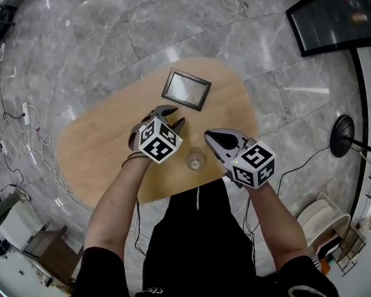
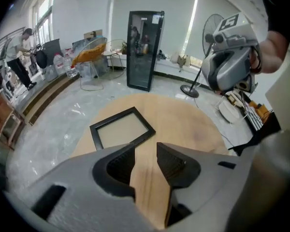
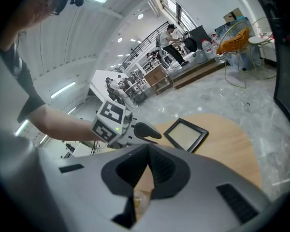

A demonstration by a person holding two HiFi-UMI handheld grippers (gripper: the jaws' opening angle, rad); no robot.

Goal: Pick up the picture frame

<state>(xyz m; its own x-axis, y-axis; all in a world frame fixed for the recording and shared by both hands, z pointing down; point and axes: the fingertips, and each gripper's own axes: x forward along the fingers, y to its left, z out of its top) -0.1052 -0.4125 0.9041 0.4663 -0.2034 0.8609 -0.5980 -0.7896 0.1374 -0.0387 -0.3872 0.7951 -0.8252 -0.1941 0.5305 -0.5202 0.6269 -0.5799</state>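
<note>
Left gripper (image 1: 171, 117): jaws apart, nothing between them but bare tabletop in its own view (image 2: 146, 151); pointed steeply down over the near middle of the table (image 1: 99, 147). Right gripper (image 1: 209, 136): jaws brought together at the tips (image 3: 148, 149), holding nothing; it lies at 3 o'clock of the left, just beside it. Small clear glass object (image 1: 196, 161): stands on the table between the two grippers, at 6 o'clock of their tips; what it is cannot be made out. Picture frame (image 1: 186, 88): black, rectangular, lying flat on the far part of the table, at 12 o'clock of the left gripper and 11 o'clock of the right, apart from both; it shows ahead of the jaws in the left gripper view (image 2: 122, 129) and the right gripper view (image 3: 186, 133). Step in hand, as judged: approach; the frame is not yet touched. Next move, as judged: carry the open left jaws on toward 12 o'clock, set them astride the near rail, and close; a flat frame gives little edge to bite. Obstructions: none between jaws and frame; the glass object lies behind the path. Beyond the table: floor cables (image 1: 25, 122) at 9 o'clock, standing fan (image 1: 342, 135) at 3 o'clock, and dark glass-fronted cabinet (image 1: 340, 17) at 2 o'clock.
</note>
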